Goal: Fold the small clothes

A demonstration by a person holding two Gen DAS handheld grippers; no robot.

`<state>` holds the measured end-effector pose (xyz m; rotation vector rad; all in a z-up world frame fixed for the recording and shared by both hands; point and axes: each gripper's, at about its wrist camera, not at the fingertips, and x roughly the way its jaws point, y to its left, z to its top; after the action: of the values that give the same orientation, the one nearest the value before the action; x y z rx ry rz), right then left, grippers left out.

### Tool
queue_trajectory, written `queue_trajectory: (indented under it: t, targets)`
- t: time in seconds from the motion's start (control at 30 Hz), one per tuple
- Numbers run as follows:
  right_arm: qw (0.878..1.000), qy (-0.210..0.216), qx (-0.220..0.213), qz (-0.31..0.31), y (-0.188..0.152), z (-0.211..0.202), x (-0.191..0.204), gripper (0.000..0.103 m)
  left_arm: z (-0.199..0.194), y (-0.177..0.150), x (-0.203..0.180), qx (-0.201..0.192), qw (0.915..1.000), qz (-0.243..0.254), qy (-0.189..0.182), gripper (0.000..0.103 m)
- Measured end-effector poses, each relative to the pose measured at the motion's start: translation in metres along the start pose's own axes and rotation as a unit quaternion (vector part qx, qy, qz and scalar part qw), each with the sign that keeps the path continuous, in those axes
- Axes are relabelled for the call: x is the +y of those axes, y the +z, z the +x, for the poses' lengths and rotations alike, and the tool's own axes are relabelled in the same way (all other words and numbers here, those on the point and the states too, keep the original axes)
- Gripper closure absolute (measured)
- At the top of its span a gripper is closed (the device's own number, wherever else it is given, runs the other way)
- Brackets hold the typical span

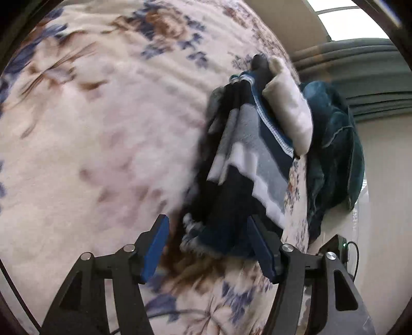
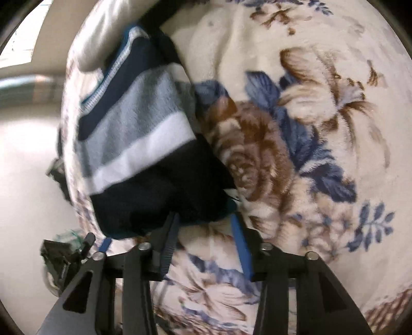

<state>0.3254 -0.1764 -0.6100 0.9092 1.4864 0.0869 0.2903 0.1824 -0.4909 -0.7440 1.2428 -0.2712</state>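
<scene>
- Just ahead of the left gripper point(image 1: 208, 247), whose blue-padded jaws stand well apart, lies the dark hem of a striped garment point(image 1: 247, 165); the cloth sits between the fingers, near the right-hand pad, but blur hides whether it touches, and the pads do not press on it.
- In the right wrist view, the right gripper point(image 2: 204, 229) is partly open over the same striped garment point(image 2: 144, 144); its left finger meets the dark lower edge of the cloth, while the right finger stands apart over bare blanket, so nothing is pinched.
- The garment is navy with a pale grey-blue band and a white band, and it lies rumpled on a floral blanket point(image 1: 97, 144) printed with brown and blue flowers on cream.
- Beyond the garment, in the left wrist view, a cream fleecy piece point(image 1: 291, 110) rests on its far end.
- Further right, a dark teal cloth point(image 1: 334, 144) is heaped at the edge of the blanket.
- At the far side a bright window point(image 1: 342, 23) shows above grey-green curtain folds point(image 1: 360, 74).
- Both views are smeared by motion blur.
</scene>
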Motion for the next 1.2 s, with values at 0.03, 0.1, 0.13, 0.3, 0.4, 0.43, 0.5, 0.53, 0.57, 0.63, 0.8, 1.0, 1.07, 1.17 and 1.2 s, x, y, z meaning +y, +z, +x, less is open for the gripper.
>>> queue_trajectory:
  t: [0.03, 0.1, 0.13, 0.3, 0.4, 0.43, 0.5, 0.53, 0.57, 0.63, 0.8, 1.0, 1.07, 1.17, 1.2]
  targets:
    - [1.0, 0.01, 0.001, 0.002, 0.002, 0.001, -0.001, 0.058, 0.003, 0.002, -0.002, 0.0, 1.0, 0.007, 0.002, 0.045]
    - [1.0, 0.017, 0.008, 0.004, 0.007, 0.006, 0.0, 0.058, 0.013, 0.007, -0.01, 0.006, 0.9995, 0.031, 0.01, 0.061]
    - [1.0, 0.018, 0.014, 0.004, 0.009, 0.012, 0.002, 0.058, 0.017, 0.008, -0.012, 0.011, 0.9986, 0.048, 0.018, 0.077]
    - [1.0, -0.015, -0.004, -0.027, 0.013, 0.029, 0.021, 0.098, 0.021, 0.01, -0.001, 0.015, 0.9933, 0.078, 0.084, 0.097]
    - [0.998, -0.055, -0.02, -0.022, 0.016, 0.026, 0.017, 0.098, 0.014, 0.017, 0.025, 0.009, 0.9931, 0.038, 0.111, 0.097]
    - [0.999, -0.051, -0.012, -0.012, 0.017, 0.027, 0.014, 0.098, 0.01, 0.018, 0.031, 0.009, 0.9935, 0.028, 0.11, 0.097]
    - [0.998, -0.052, 0.001, -0.02, 0.017, 0.026, 0.013, 0.098, -0.004, 0.016, 0.045, 0.011, 0.9977, -0.026, 0.062, 0.09]
    - [0.999, -0.042, 0.011, -0.022, 0.019, 0.024, 0.015, 0.096, -0.013, 0.01, 0.051, 0.01, 0.9977, -0.055, 0.038, 0.081]
    - [0.999, -0.033, 0.018, -0.019, 0.021, 0.023, 0.014, 0.096, -0.018, 0.003, 0.053, 0.008, 0.9972, -0.07, 0.022, 0.053]
    - [1.0, -0.008, 0.028, -0.011, 0.025, 0.014, 0.012, 0.084, -0.026, -0.015, 0.054, 0.0, 0.9945, -0.102, -0.024, 0.031]
    - [1.0, 0.025, 0.012, -0.013, 0.037, -0.022, -0.002, 0.024, 0.014, -0.057, 0.041, 0.031, 0.9756, -0.181, -0.12, 0.031]
    - [0.999, 0.032, 0.016, -0.025, 0.072, -0.03, -0.008, 0.013, 0.08, -0.053, 0.023, 0.022, 0.9734, -0.188, -0.129, 0.03]
    - [0.999, 0.027, 0.021, -0.04, 0.09, -0.018, 0.001, 0.013, 0.083, -0.047, 0.025, 0.006, 0.9718, -0.195, -0.133, 0.03]
    - [0.997, 0.037, 0.027, -0.066, 0.133, 0.007, 0.015, 0.013, 0.085, -0.035, 0.028, -0.028, 0.9675, -0.215, -0.13, 0.034]
    - [0.996, 0.05, 0.033, -0.071, 0.145, 0.017, 0.02, 0.013, 0.081, -0.033, 0.029, -0.049, 0.9663, -0.217, -0.13, 0.056]
